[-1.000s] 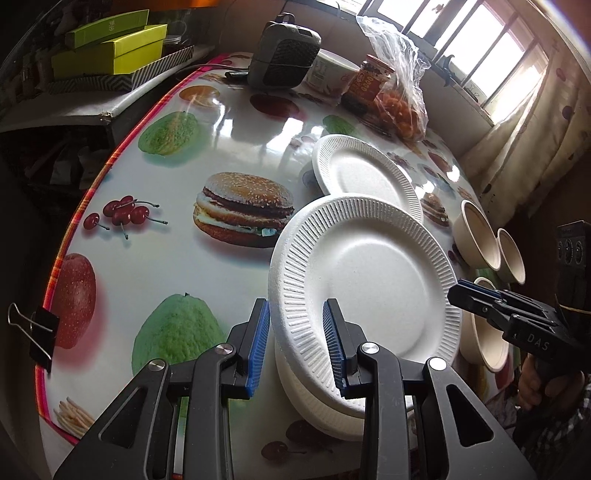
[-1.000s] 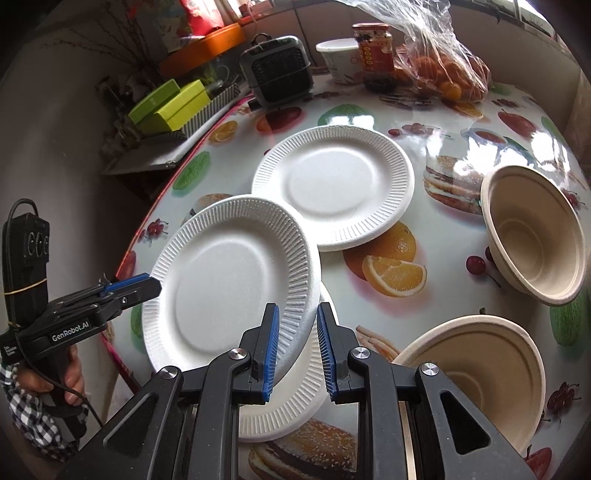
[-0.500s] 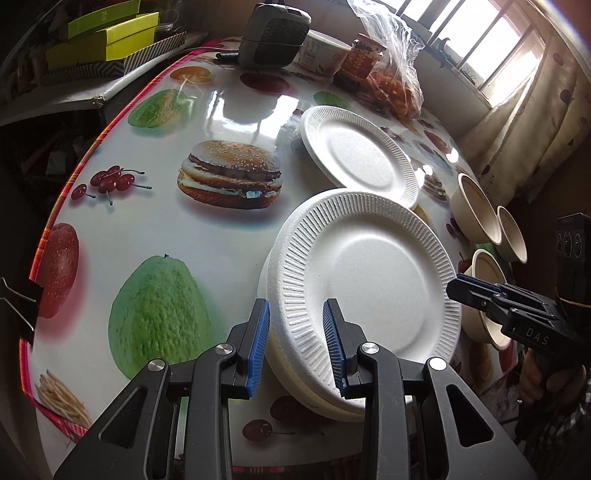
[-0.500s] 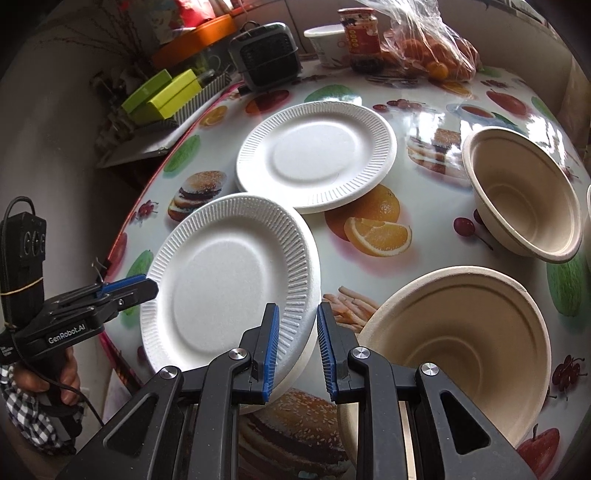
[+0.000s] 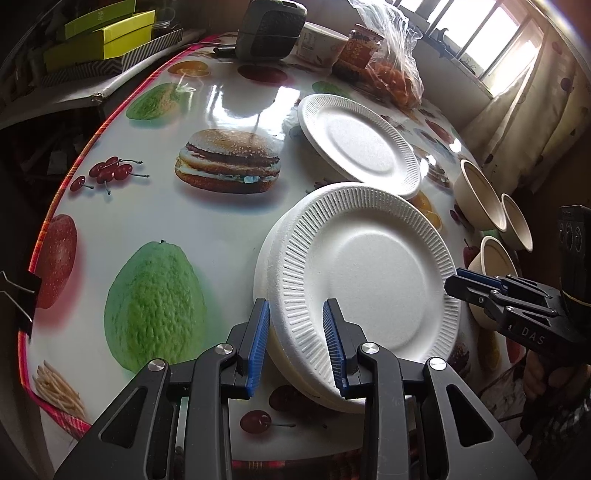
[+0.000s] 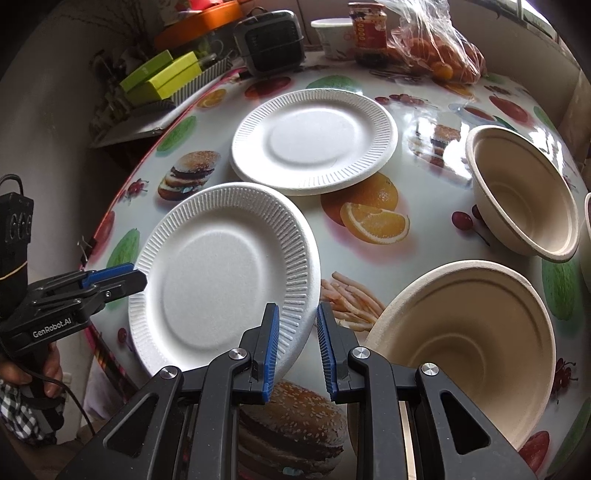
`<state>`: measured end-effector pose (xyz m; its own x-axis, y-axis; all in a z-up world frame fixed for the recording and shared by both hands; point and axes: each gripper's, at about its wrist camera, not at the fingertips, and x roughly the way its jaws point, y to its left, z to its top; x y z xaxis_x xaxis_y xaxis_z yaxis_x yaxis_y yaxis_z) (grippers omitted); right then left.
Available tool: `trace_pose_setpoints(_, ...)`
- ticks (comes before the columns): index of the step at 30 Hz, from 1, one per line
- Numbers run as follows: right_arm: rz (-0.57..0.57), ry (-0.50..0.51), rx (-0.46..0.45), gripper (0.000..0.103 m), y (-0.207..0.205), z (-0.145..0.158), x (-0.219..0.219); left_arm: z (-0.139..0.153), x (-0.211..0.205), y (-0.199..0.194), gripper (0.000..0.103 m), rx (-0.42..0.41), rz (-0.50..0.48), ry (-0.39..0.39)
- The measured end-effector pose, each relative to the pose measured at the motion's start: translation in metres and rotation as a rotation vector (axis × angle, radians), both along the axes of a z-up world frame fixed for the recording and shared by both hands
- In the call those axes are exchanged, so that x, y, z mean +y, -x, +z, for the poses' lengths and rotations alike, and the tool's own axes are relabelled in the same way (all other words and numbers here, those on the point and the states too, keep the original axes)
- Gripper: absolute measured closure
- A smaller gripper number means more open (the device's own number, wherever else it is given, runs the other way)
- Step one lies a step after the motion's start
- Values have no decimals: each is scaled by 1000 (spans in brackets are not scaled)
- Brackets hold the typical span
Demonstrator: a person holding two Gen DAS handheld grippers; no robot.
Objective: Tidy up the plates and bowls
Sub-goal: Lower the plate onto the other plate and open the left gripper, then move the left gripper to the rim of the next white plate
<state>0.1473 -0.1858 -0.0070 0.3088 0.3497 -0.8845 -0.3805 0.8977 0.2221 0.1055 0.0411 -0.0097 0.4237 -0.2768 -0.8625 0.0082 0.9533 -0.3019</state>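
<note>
Our left claw (image 5: 295, 343) grips the near rim of the stacked white plates (image 5: 369, 277) on the worktop (image 5: 207, 229), while our right claw (image 6: 297, 343) pinches the opposite rim.

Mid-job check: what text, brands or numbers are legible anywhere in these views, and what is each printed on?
"GenRobot.AI": side of the left gripper, seen from the right wrist.
"DAS": side of the right gripper, seen from the left wrist; possibly part of a longer word.
Red jar: label has print, too blurred to read.
White cup: markings too small to read.
Green boxes: no readable text.
Plates, bowls: no text.
</note>
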Motion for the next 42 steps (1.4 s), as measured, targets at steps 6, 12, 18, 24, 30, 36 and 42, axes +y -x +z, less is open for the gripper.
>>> trace_pose_setpoints(6,4,1,-2,82,0,-3,0,-1,-1,-1,72,-2,1,-8)
trace_pose_setpoints(12,7,6,-1,82,1,-4,2,-2,-1,0,72,-2,0,-23)
trace_pose_setpoints(18,7,-2,-2,79,2,-5,1,-1,-4,2,71,-5,-3,-44)
trace_pose_setpoints(24,-5,-3,-17,69,3,-5,-3,1,-2,4,61,-25,-1,-54)
trace_pose_setpoints(30,-39,-7,-20,65,3,-6,-16,9,-3,6,60,-54,-1,-65)
trace_pose_setpoints(36,-78,-13,-29,63,4,-4,-29,13,-5,5,60,-64,-8,-68)
trace_pose_setpoints(42,-97,-9,-30,61,6,-4,-40,13,-3,7,59,-64,1,-68)
